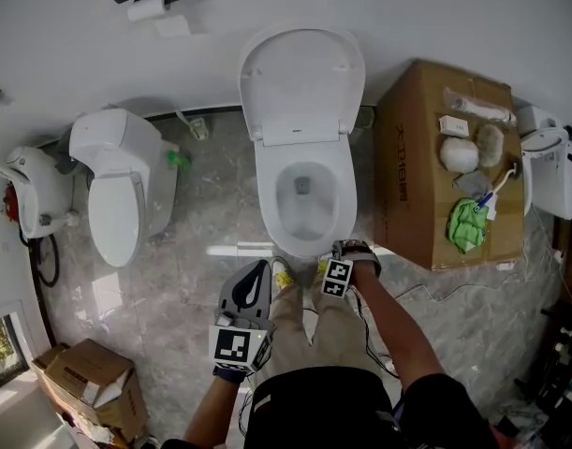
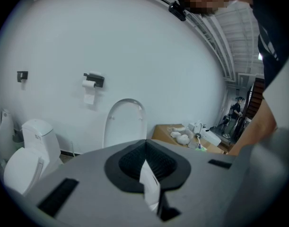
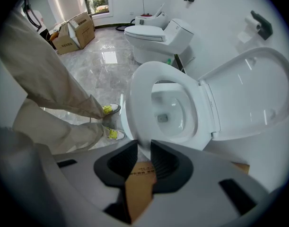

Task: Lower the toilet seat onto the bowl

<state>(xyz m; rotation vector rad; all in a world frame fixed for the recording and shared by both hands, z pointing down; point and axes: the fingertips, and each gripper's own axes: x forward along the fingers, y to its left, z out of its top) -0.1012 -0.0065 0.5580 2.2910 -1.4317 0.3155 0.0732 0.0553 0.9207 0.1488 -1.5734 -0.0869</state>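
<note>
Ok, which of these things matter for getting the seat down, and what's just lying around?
Job: toilet seat, bowl beneath it, raised lid, right gripper closed on the seat's front edge.

Lying about: second toilet, cardboard box with green cloth on top, toilet roll on the wall, open box on the floor.

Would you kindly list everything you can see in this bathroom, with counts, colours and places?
toilet seat: one, white, at the middle bowl, front edge gripped
lid: one, white, raised against the wall
second toilet: one, white, left, closed
large cardboard box: one, brown, right of the middle toilet
green cloth: one, on that box
small cardboard box: one, brown, open, bottom left
toilet roll: one, white, on a black wall holder
trousers: beige, the person's legs
left gripper: grey, shut, empty
right gripper: grey, shut on the seat's front edge
</note>
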